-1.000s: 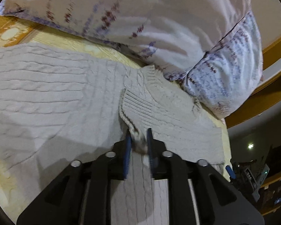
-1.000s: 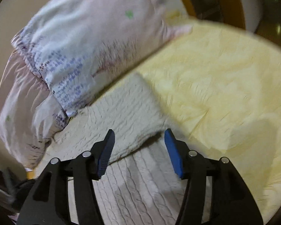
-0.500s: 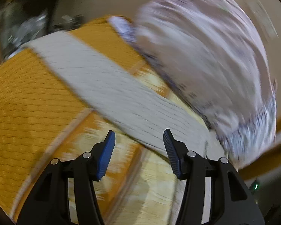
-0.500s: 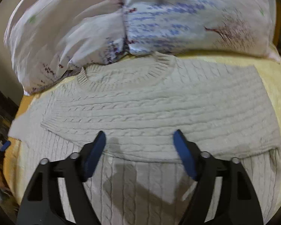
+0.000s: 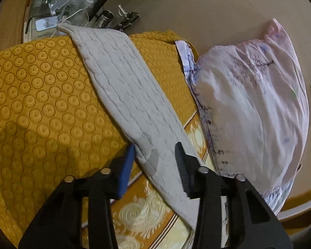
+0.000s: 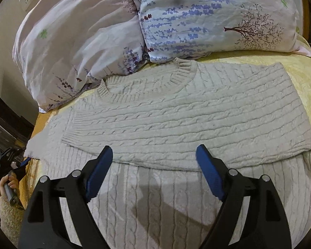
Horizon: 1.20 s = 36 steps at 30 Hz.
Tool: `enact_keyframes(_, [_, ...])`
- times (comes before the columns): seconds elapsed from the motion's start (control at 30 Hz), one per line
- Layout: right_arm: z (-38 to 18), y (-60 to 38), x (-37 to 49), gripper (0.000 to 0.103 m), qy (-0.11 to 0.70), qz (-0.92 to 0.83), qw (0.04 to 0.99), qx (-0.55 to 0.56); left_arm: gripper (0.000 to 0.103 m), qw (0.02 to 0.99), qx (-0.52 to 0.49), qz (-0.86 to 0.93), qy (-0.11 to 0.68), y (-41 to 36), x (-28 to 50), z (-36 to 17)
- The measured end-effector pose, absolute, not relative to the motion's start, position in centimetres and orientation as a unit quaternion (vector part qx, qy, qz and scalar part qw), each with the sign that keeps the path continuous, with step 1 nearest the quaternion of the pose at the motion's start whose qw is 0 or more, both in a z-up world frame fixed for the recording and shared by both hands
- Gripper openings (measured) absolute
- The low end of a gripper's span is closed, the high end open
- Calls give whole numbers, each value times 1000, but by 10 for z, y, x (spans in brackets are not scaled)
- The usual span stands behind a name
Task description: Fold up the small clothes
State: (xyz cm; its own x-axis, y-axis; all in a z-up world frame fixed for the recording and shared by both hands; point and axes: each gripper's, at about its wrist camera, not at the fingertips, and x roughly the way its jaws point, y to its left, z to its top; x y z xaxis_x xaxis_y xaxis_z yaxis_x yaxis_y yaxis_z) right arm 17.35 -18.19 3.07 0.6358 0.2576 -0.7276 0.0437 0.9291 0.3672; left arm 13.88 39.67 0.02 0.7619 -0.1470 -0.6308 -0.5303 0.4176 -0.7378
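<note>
Two pillows (image 6: 176, 20) head the yellow bedspread (image 5: 41, 103) under the sweater (image 6: 176, 114); both claws gape

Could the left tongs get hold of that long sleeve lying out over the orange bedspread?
Probably yes. The left tongs are open with the sleeve lying flat between and ahead of them on the orange bedspread. Nothing covers it; the pillow sits off to one side.

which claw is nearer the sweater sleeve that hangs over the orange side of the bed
Left. The left claw is open right at the unfolded sleeve, which runs between its fingers. The right claw hovers open over the sweater body, in front of the pillows.
</note>
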Motion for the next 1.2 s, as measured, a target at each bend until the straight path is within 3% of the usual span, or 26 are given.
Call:
enact_keyframes(0.13, [32, -184, 169, 82, 422, 70, 884, 189, 9, 768, -540, 129, 320, 404, 142, -11])
enact_keyframes(0.2, [33, -186, 166, 82, 421, 74, 883, 192, 7, 764, -550, 127, 312, 406, 141, -16])
enact_keyframes(0.5, [37, -205, 157, 82, 406, 73, 886, 213, 6, 834, -477, 46, 272, 357, 158, 50])
enact_keyframes(0.77, [40, -220, 147, 82, 396, 66, 889, 219, 6, 872, -381, -139, 273, 214, 196, 112])
enact_keyframes(1.03, [40, -236, 138, 82, 392, 51, 892, 221, 6, 848, -289, -249, 369, 64, 212, 72])
enact_keyframes(1.2, [45, -235, 138, 82, 395, 52, 895, 202, 6, 830, -233, -249, 442, 22, 207, 32])
